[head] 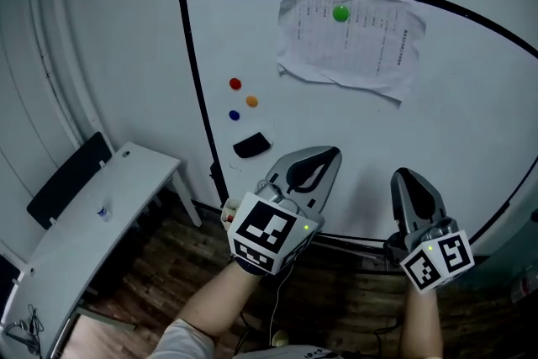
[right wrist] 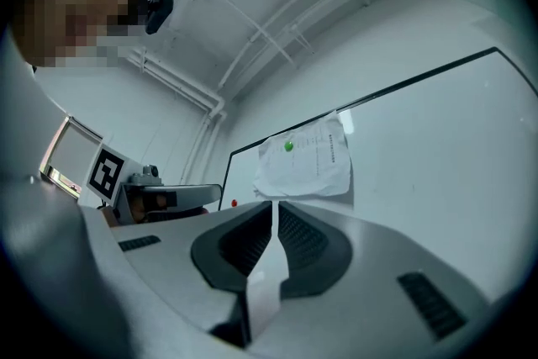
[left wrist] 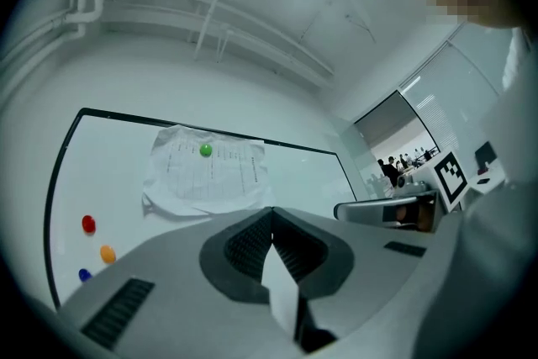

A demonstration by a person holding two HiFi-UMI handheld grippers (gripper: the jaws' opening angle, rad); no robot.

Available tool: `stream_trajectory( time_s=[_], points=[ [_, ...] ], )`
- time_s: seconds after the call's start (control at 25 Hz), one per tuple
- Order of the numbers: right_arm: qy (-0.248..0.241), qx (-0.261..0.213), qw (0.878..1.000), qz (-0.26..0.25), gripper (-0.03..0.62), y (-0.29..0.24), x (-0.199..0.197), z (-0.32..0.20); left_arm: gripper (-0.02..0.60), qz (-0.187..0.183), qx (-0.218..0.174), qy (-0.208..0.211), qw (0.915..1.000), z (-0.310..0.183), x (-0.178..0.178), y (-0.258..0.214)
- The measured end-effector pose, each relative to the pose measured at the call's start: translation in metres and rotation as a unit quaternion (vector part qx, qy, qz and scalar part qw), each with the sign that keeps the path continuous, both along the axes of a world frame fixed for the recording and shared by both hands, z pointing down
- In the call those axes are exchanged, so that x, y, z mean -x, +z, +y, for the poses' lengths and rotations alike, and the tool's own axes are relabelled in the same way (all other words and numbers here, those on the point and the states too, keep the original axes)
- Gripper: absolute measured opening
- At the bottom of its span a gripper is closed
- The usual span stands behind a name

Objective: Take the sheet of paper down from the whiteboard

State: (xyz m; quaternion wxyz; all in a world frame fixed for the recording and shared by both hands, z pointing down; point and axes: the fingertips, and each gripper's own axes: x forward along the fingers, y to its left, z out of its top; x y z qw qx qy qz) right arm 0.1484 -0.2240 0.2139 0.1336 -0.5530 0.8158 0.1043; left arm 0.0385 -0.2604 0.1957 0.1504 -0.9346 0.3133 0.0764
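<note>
In the head view, a white table is standing at the far left, beside the whiteboard. On the left part of the board a red magnet, an orange magnet and a blue magnet are sitting close together, with a black eraser just below them. Further right, near the top edge, the wrinkled sheet of paper is hanging under a green magnet. Below it, the left gripper and the right gripper are pointing toward the board, well apart from the sheet. Only the head view is showing the table and the eraser, but it is seeing the grippers from behind. The left gripper view is showing its jaws pressed together, holding nothing. The right gripper view is showing its jaws closed too, with only a thin slit between them, and empty. The left gripper view alone is showing distant people at the right, too small to describe. The print on the paper is too small to read, and the head view is cutting off the board's right side.
</note>
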Motion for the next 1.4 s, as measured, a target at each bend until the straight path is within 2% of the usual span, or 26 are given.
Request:
stream_trajectory(
  time_s=[0.24, 0.36, 0.56, 0.68, 0.84, 0.88, 1.0, 1.08, 1.24, 1.4],
  points=[
    [0.034, -0.027, 0.999, 0.024, 0.021, -0.035, -0.022, -0.058, 0.012, 0.013, -0.035, -0.006, 0.9993, -0.063, -0.021, -0.034],
    [0.039, -0.038, 0.998, 0.028, 0.056, -0.053, -0.036, -0.081, 0.012, 0.013, -0.051, -0.026, 0.9983, -0.085, -0.027, -0.049],
    [0.048, -0.066, 0.996, 0.044, 0.064, -0.092, -0.059, -0.110, 0.014, 0.022, -0.078, -0.058, 0.9950, -0.109, -0.034, -0.088],
    [0.064, -0.083, 0.992, 0.065, 0.069, -0.114, -0.073, -0.123, 0.014, 0.034, -0.099, -0.089, 0.9906, -0.121, -0.036, -0.113],
    [0.084, -0.105, 0.989, 0.065, 0.093, -0.130, -0.099, -0.133, 0.015, 0.051, -0.131, -0.146, 0.9793, -0.135, -0.034, -0.144],
    [0.084, -0.109, 0.989, 0.063, 0.096, -0.133, -0.104, -0.136, 0.020, 0.051, -0.138, -0.159, 0.9762, -0.139, -0.035, -0.151],
    [0.077, -0.118, 0.989, 0.055, 0.100, -0.140, -0.112, -0.139, 0.108, 0.039, -0.153, -0.193, 0.9683, -0.153, -0.039, -0.168],
    [0.069, -0.121, 0.989, 0.050, 0.100, -0.142, -0.114, -0.140, 0.138, 0.029, -0.156, -0.211, 0.9646, -0.162, -0.041, -0.174],
    [0.049, -0.117, 0.991, 0.053, 0.101, -0.142, -0.113, -0.146, 0.150, 0.018, -0.155, -0.233, 0.9598, -0.175, -0.044, -0.181],
    [0.031, -0.116, 0.992, 0.048, 0.102, -0.143, -0.113, -0.149, 0.152, 0.020, -0.149, -0.235, 0.9602, -0.179, -0.047, -0.186]
  ],
)
